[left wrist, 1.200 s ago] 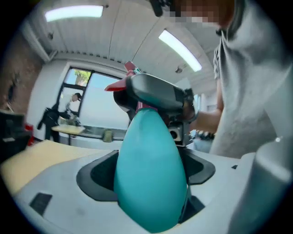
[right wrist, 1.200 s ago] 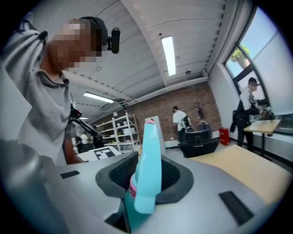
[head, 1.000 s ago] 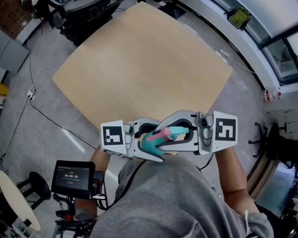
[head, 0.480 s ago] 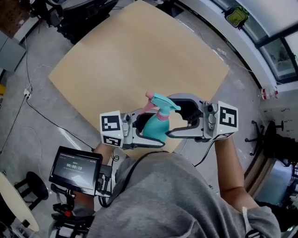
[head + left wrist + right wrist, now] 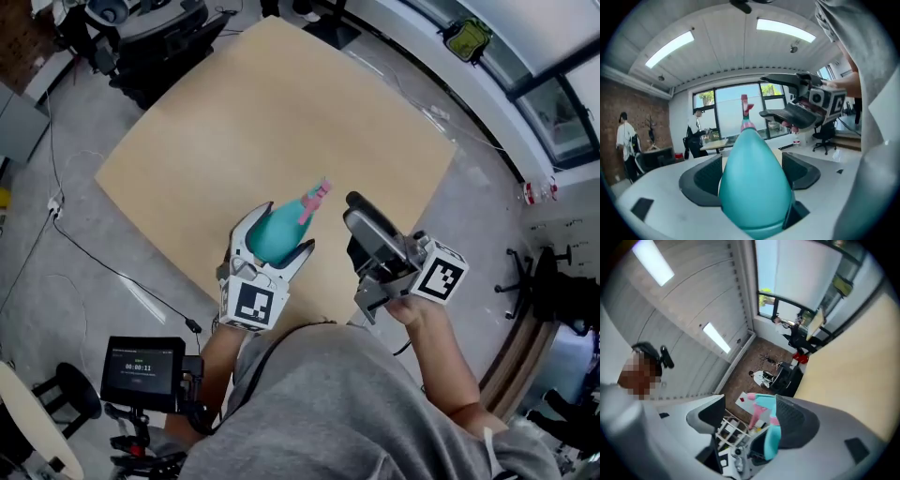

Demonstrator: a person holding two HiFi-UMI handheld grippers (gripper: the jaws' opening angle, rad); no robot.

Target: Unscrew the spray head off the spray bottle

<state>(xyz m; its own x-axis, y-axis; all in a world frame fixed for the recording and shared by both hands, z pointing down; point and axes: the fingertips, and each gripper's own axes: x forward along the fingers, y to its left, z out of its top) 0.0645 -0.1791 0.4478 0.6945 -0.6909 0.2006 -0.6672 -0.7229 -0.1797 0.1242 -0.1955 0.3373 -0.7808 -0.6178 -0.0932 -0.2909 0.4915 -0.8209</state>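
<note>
A teal spray bottle [image 5: 272,236] with a pink and teal spray head [image 5: 317,195] hangs over the near edge of the wooden table [image 5: 281,112]. My left gripper [image 5: 279,230] is shut on its wide body, which fills the left gripper view as the bottle [image 5: 754,187], the spray head [image 5: 746,110] pointing away. My right gripper [image 5: 361,225] stands to the right of the spray head, apart from it. Its jaws have just been opening and nothing is between them. In the right gripper view the spray head [image 5: 761,411] shows beyond my right gripper [image 5: 752,418].
A small monitor [image 5: 141,370] on a stand sits at the lower left, with cables on the floor around it. An office chair [image 5: 548,281] stands to the right of the table. Two people [image 5: 626,136] stand far off by the windows.
The right gripper has let go of the spray head, opened and drawn off to the right. The left gripper has swung the bottle from lying crosswise to pointing away over the table.
</note>
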